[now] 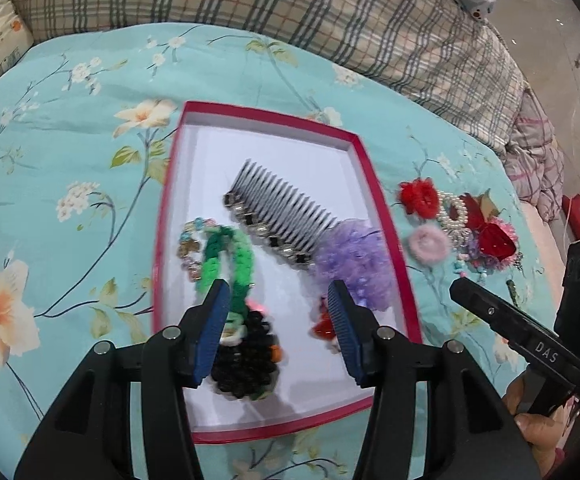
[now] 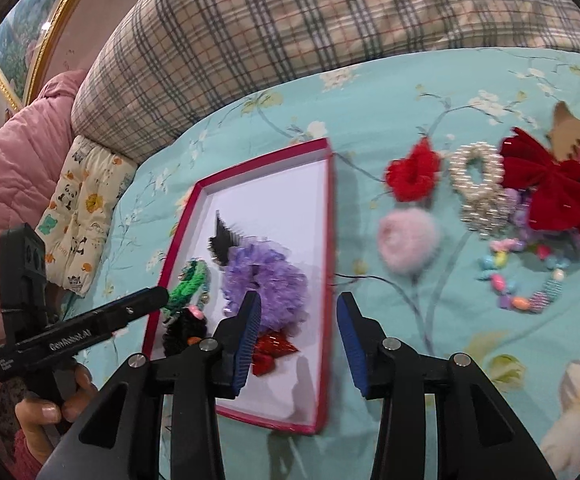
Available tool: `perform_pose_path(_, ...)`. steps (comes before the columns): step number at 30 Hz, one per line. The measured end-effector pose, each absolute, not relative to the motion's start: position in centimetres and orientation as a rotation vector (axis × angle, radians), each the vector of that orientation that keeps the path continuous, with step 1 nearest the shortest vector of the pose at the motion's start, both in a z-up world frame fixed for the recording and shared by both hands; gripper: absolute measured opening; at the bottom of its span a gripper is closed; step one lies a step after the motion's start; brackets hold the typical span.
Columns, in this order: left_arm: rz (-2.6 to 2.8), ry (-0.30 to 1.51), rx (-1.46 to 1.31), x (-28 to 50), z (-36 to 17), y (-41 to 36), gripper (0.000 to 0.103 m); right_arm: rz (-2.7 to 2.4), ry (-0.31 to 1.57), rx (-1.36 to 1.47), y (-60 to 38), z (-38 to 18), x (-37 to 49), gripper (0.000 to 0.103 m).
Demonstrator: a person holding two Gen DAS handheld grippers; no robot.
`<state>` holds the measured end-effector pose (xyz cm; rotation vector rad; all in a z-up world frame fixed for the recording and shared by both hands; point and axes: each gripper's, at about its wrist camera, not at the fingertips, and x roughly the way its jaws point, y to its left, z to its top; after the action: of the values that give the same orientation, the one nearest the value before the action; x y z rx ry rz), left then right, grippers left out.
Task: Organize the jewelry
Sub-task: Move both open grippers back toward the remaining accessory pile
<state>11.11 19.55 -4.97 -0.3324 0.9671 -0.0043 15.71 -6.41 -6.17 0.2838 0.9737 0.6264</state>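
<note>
Both the left claw (image 1: 278, 312) and right claw (image 2: 298, 316) were held partly open and empty above the red-rimmed box (image 1: 374, 184).

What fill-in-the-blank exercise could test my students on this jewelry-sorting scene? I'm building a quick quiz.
1. The comb lies inside the ____ with the red rim.
2. The fluffy scrunchie inside the box is ____ in colour.
3. The pearl ring lies between the red scrunchie and the red ____.
4. Both grippers, left and right, hold ____.

Missing words: box; purple; bow; nothing
</note>
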Motion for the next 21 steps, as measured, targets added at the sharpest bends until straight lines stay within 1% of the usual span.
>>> perform_pose_path(21,-0.139,0.968,-0.287,13.0,-3.9,12.9,0.05,0.478,0.961,0.333,-15.4,-6.9,15.5,0.042)
